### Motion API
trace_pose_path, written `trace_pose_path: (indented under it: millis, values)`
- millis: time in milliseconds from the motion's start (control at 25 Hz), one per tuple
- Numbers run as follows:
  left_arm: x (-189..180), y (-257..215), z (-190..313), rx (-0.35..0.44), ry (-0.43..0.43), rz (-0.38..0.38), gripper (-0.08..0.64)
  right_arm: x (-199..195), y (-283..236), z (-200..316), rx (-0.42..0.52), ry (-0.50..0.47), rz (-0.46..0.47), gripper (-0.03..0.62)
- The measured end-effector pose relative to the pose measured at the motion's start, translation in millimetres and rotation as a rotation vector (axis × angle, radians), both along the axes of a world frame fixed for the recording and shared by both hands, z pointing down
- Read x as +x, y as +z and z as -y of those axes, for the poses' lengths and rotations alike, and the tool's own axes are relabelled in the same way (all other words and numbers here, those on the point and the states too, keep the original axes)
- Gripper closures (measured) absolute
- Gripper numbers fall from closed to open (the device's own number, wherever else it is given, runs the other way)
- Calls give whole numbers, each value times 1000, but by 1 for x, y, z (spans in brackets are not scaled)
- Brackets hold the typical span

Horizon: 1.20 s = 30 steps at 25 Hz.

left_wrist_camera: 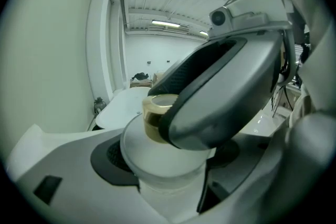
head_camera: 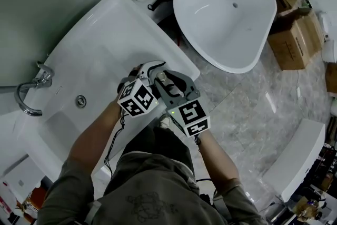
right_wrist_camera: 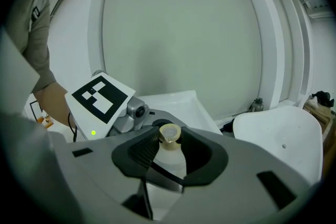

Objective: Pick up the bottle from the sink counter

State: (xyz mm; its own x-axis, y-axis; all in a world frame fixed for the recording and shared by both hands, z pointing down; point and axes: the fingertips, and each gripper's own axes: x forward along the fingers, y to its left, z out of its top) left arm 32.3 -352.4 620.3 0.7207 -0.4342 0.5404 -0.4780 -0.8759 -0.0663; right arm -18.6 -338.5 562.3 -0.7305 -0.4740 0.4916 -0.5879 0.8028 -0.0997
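A frosted white bottle (left_wrist_camera: pixel 163 157) with a gold cap (left_wrist_camera: pixel 153 113) stands between the jaws of my left gripper (left_wrist_camera: pixel 168 168), whose dark pads press its body on both sides. My right gripper (right_wrist_camera: pixel 169 145) reaches in from the other side and its pads close round the bottle's neck (right_wrist_camera: pixel 170 162) just under the gold cap (right_wrist_camera: pixel 169 134). Seen from the head view, both grippers meet at the near right edge of the sink counter (head_camera: pixel 174 55), the left gripper (head_camera: pixel 143 74) beside the right gripper (head_camera: pixel 161 79). The bottle is almost hidden there.
The white sink (head_camera: pixel 100 66) has a chrome faucet (head_camera: pixel 30 93) and a drain (head_camera: pixel 80 101) at its left. A large white tub (head_camera: pixel 226 13) stands on the marble floor to the right, with cardboard boxes (head_camera: pixel 295 37) beyond it.
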Motion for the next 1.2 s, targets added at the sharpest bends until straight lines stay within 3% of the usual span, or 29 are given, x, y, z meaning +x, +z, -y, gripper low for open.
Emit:
trace_pose_path:
  millis: [400,640,1200]
  values:
    - [12,-108,1,93,0,-24,233,11,-105,-4,78,-7,-21,456]
    - [19,-170,0,160,0,9,233,19,-166,-9,131,-4,-4,456]
    - [35,-269,-52,176,-9,40,233,37,-268,-63,218,-24,54,456]
